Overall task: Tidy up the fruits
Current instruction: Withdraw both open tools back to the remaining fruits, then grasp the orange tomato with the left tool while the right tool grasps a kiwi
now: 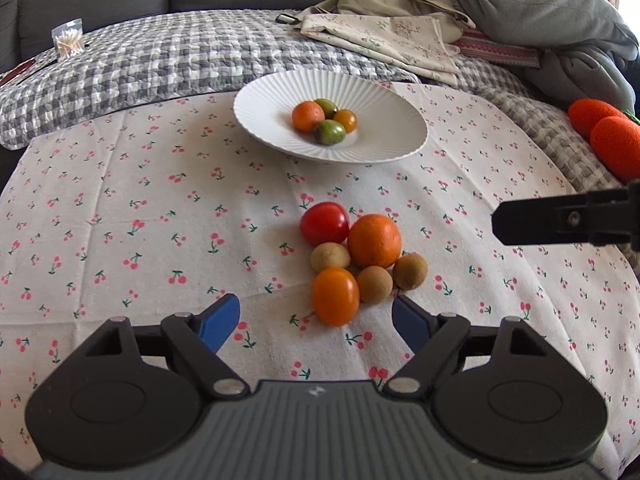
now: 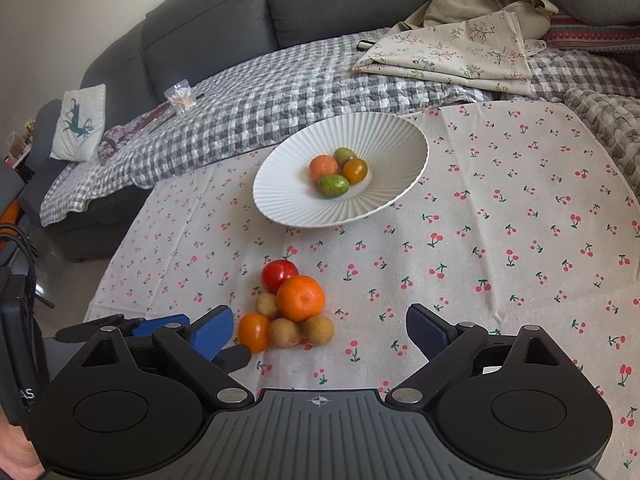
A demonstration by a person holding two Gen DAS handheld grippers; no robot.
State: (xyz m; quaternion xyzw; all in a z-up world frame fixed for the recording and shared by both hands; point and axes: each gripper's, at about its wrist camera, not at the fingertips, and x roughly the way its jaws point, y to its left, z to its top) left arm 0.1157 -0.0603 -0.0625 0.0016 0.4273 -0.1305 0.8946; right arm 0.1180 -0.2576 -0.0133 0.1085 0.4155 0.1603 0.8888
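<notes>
A pile of fruit lies on the cherry-print cloth: a red tomato [image 1: 325,223], an orange [image 1: 374,240], an orange tomato [image 1: 335,296] and three small brown fruits [image 1: 375,284]. The pile also shows in the right wrist view [image 2: 300,298]. A white ribbed plate [image 1: 260,114] farther back holds several small fruits [image 1: 322,120]; it shows in the right wrist view too [image 2: 280,192]. My left gripper [image 1: 316,318] is open, just in front of the orange tomato. My right gripper [image 2: 320,330] is open, near the pile's right side; one of its fingers [image 1: 560,220] shows in the left wrist view.
A grey checked quilt [image 1: 160,60] and folded floral cloths [image 1: 384,40] lie behind the plate on a grey sofa [image 2: 240,12]. A bag of cotton swabs [image 1: 69,40] sits at back left. Two orange plush things [image 1: 608,136] lie at right.
</notes>
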